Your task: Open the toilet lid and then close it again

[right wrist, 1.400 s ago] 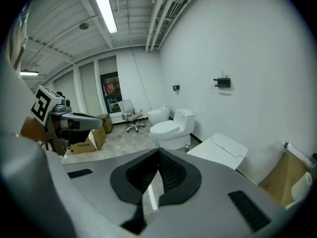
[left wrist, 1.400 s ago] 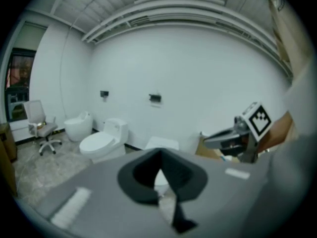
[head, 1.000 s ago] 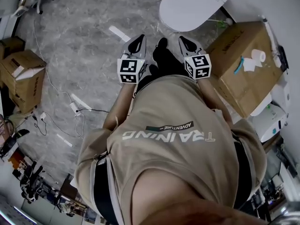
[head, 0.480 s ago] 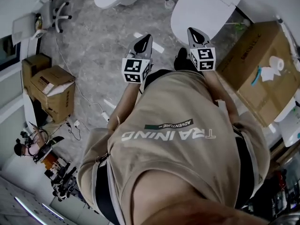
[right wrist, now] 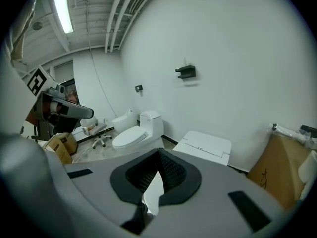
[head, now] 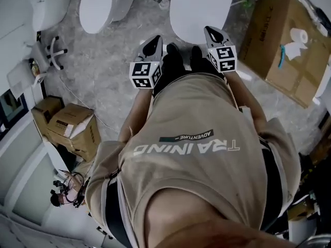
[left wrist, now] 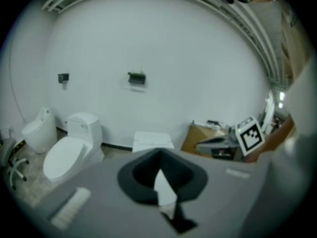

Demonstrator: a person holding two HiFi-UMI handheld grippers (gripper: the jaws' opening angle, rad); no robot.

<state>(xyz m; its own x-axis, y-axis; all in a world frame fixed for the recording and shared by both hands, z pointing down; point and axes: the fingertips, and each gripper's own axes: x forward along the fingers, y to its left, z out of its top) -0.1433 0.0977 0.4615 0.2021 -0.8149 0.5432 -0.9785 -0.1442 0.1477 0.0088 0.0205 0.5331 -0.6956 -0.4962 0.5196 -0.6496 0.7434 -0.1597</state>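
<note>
Left gripper [head: 154, 40] and right gripper [head: 211, 33] are both clenched on nothing, tips meeting, held side by side and apart. The toilet [head: 199, 4] stands straight ahead with its lid down, and its front rim reaches in between the two tips. A large cardboard box [head: 279, 45] sits right of the right gripper, near the toilet's side. A second toilet [head: 101, 9] stands left of the left gripper, across bare floor [head: 121, 50]. A paper roll [head: 299, 34] lies on the box.
</note>
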